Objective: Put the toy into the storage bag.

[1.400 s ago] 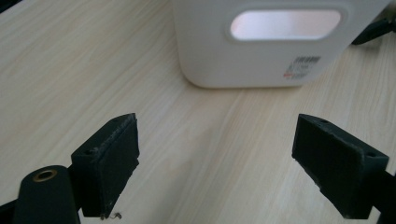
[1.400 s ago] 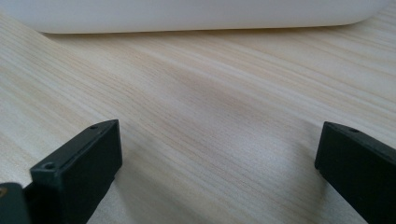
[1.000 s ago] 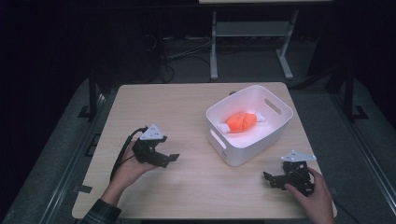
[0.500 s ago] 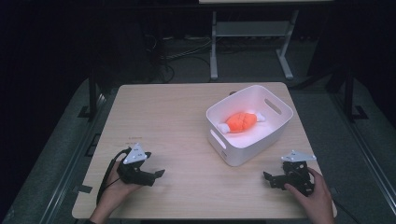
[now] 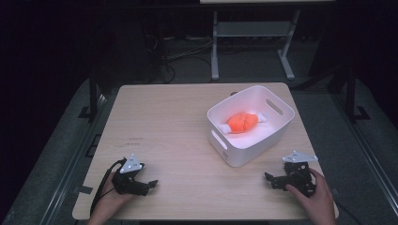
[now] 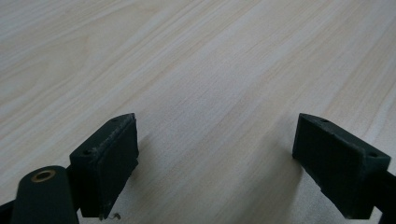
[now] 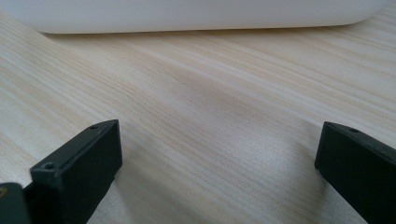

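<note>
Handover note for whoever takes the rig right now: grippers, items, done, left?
Left gripper: jaws open, nothing between them, low over the table at its near left corner.
Right gripper: jaws open, nothing held, near right corner, just in front of the white bin.
Orange plush drumstick: lying inside the bin, untouched by either gripper.
Done: the toy appears to be binned and both grippers are parked apart from it.
Left: likely nothing for this item; confirm before starting the next run.

no readable text, no labels, brands, numbers or signs on anything in view
</note>
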### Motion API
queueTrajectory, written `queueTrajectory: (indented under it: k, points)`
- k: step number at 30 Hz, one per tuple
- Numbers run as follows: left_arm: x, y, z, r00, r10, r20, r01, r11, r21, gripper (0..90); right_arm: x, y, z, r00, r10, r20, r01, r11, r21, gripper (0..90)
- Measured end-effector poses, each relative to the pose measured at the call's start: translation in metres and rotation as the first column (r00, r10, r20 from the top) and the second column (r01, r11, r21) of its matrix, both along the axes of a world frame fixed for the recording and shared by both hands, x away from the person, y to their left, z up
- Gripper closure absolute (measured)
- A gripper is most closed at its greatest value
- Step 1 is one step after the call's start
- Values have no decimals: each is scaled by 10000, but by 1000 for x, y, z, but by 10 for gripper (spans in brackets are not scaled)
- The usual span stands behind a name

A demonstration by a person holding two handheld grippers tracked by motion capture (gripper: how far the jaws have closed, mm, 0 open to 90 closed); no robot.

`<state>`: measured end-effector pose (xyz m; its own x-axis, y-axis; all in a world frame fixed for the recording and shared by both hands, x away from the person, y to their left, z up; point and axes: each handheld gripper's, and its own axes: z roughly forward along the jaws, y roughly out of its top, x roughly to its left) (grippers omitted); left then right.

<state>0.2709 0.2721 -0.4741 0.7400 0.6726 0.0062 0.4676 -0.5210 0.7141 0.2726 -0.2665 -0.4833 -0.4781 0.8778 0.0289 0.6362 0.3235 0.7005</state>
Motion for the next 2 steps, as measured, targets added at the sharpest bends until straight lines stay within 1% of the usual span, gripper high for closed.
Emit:
queueTrajectory:
  k: [2]
  points:
    - [0,1,-1,10000,-15,60,15,10000,-43,127,0,0,0,10000,0,1,0,10000,-1,2]
